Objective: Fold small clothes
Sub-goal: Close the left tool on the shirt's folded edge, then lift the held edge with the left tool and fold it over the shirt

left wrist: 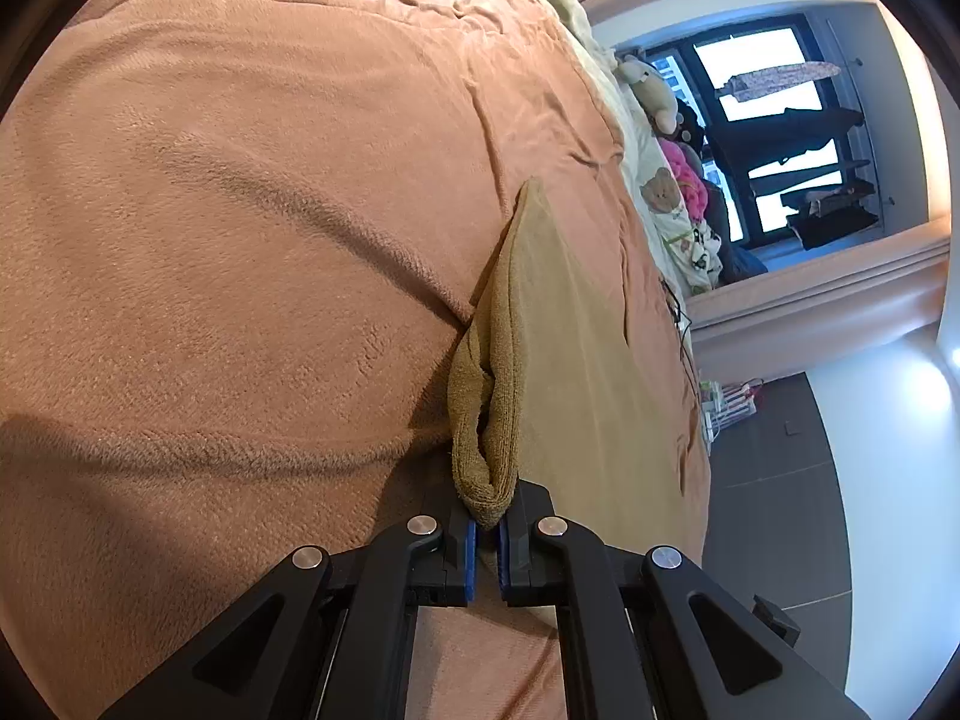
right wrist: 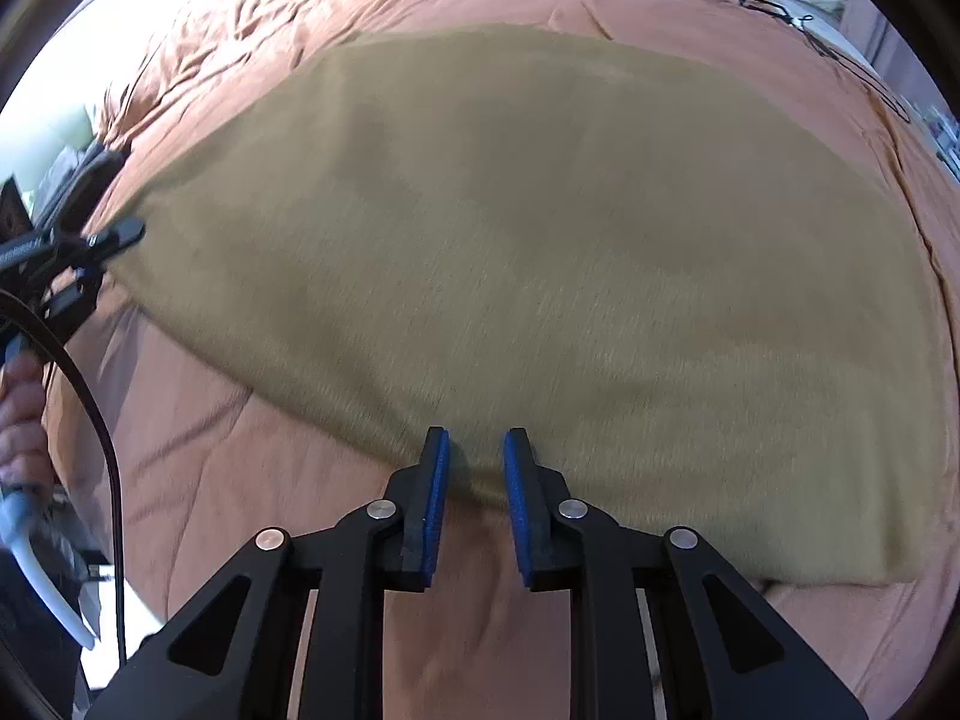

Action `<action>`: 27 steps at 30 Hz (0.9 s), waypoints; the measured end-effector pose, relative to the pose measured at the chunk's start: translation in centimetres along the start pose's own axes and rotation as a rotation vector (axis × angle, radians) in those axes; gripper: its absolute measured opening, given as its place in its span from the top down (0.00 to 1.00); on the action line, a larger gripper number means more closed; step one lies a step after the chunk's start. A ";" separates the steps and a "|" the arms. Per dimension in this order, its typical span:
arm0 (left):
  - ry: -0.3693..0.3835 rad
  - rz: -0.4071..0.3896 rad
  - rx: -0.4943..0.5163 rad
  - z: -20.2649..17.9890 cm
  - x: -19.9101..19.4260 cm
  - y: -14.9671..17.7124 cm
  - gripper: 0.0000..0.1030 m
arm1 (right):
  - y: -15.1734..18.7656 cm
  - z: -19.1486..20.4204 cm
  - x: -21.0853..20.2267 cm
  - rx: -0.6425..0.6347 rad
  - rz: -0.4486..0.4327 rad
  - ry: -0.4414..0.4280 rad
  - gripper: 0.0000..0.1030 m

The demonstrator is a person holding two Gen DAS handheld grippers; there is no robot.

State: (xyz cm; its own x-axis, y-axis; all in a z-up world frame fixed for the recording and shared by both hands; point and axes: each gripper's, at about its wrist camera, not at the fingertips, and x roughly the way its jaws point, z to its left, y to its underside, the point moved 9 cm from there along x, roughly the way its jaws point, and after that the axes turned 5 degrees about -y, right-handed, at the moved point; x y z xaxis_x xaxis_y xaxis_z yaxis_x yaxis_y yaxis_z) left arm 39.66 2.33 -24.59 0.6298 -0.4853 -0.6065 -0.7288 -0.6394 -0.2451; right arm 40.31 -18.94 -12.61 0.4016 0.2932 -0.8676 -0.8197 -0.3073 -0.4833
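Olive-tan towel (right wrist: 540, 252): terry cloth, spread flat on an orange-brown fleece blanket (left wrist: 240, 240) that covers the bed; one corner bunched and raised off the blanket. Left gripper (left wrist: 487, 531): black frame, blue pads, jaws clamped together on that bunched corner, the cloth running away ahead of the tongs in a narrow fold; in the right wrist view this same gripper sits at the far left edge of the towel, with a person's hand (right wrist: 24, 420) on its handle and a dark cable looping below it. Right gripper (right wrist: 475, 483): same make, pointing steeply down at the towel's near edge, jaws parted with a gap between the blue pads; the hem lies just ahead of and under the fingertips, no cloth pinched. Beyond the left tongs, to their right: plush toys (left wrist: 651, 93), a bear-print sheet (left wrist: 663, 198), a dark-framed window (left wrist: 774, 120) with clothes hanging.
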 end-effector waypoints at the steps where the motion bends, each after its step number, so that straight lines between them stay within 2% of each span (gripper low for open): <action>1: 0.001 0.002 -0.002 0.1 0.0 0.0 0.96 | -0.1 -0.1 0.0 0.000 0.008 -0.003 0.86; 3: 0.003 0.006 -0.005 0.2 0.1 -0.2 0.96 | -0.6 0.0 -0.2 0.002 0.016 -0.013 0.87; 9: -0.010 0.011 -0.010 0.5 0.2 0.1 0.96 | -3.3 -0.3 -0.8 0.027 -0.037 -0.002 0.87; 18: -0.016 0.017 -0.024 0.5 0.2 0.2 0.96 | -5.1 -1.7 2.6 0.098 -0.053 0.006 0.87; 27: -0.043 0.018 -0.035 0.2 0.3 0.3 0.96 | -10.2 -3.5 4.7 0.152 -0.081 -0.010 0.87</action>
State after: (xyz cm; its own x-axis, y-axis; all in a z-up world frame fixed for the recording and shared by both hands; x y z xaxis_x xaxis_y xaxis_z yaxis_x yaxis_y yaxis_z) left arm 39.55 2.11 -24.97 0.6044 -0.4714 -0.6423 -0.7294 -0.6517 -0.2080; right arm 52.00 -17.61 -12.19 0.4658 0.3204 -0.8249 -0.8372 -0.1422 -0.5280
